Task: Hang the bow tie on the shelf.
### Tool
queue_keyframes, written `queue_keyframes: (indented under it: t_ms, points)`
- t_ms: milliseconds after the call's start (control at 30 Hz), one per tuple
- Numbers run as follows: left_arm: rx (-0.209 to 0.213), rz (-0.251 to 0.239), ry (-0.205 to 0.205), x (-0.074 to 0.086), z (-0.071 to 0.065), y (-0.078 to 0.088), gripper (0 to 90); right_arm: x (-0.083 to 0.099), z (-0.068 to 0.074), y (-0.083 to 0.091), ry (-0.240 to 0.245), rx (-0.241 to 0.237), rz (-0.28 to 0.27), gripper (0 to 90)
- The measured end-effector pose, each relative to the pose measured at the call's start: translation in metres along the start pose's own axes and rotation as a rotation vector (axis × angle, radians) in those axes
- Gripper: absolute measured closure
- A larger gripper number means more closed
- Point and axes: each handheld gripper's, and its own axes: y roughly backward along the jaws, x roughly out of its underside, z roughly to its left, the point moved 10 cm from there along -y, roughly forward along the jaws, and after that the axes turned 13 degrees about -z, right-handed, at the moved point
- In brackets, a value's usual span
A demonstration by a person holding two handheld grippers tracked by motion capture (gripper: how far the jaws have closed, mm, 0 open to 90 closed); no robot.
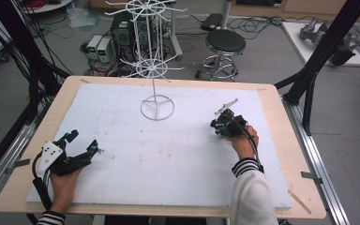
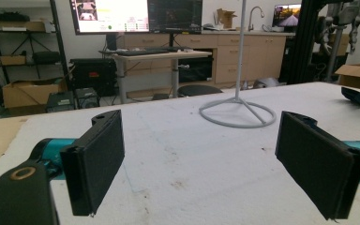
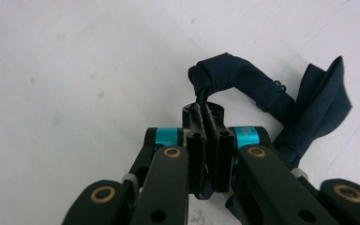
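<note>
One dark blue cloth [image 3: 243, 86] between right gripper's [image 3: 209, 117] fingers.

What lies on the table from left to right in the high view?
Left gripper, open → white wire rack → right gripper, shut on a dark blue cloth.
</note>
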Motion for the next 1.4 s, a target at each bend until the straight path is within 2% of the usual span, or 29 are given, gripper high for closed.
queue_keyframes:
  t_ms: [300, 400, 433, 467, 567, 600, 633, 800, 967, 1100, 1167, 1400]
  points:
    - [-0.001, 0.0, 0.001, 0.0, 0.0, 0.0, 16.3, -0.025, 0.0, 0.013, -0.073, -0.002, -0.18, 87.7]
    - [-0.001, 0.0, 0.002, 0.0, 0.0, 0.0, 16.3, -0.03, -0.001, 0.017, -0.095, -0.003, -0.225, 87.7]
    - [0.0, 0.002, 0.0, 0.0, 0.0, 0.0, 16.3, -0.034, -0.002, 0.02, -0.124, -0.005, -0.262, 87.7]
    - [0.0, 0.0, 0.002, 0.0, 0.0, 0.0, 16.3, -0.034, -0.002, 0.02, -0.124, -0.005, -0.262, 87.7]
    - [0.0, 0.001, 0.003, 0.0, 0.0, -0.001, 16.3, -0.043, -0.002, 0.025, -0.168, -0.026, -0.338, 87.8]
    - [-0.001, 0.001, 0.002, 0.0, 0.0, -0.001, 16.3, -0.049, -0.001, 0.029, -0.2, -0.037, -0.386, 87.8]
    - [-0.001, 0.001, 0.002, 0.0, 0.0, -0.001, 16.3, -0.049, -0.001, 0.029, -0.2, -0.037, -0.386, 87.8]
    - [0.0, 0.001, 0.004, 0.0, 0.0, -0.001, 16.3, -0.06, -0.002, 0.038, -0.244, -0.045, -0.478, 87.8]
    - [-0.001, 0.001, 0.003, 0.0, 0.0, -0.001, 16.3, -0.067, -0.001, 0.046, -0.262, -0.046, -0.535, 87.8]
    - [-0.001, 0.001, 0.003, 0.0, 0.0, -0.001, 16.3, -0.076, 0.001, 0.053, -0.298, -0.056, -0.61, 87.8]
    - [0.0, 0.004, 0.001, 0.0, 0.0, 0.0, 16.3, -0.08, 0.003, 0.056, -0.313, -0.059, -0.626, 87.8]
    - [-0.001, 0.002, 0.004, 0.0, 0.0, -0.001, 16.3, -0.106, 0.015, 0.064, -0.294, -0.072, -0.668, 87.7]
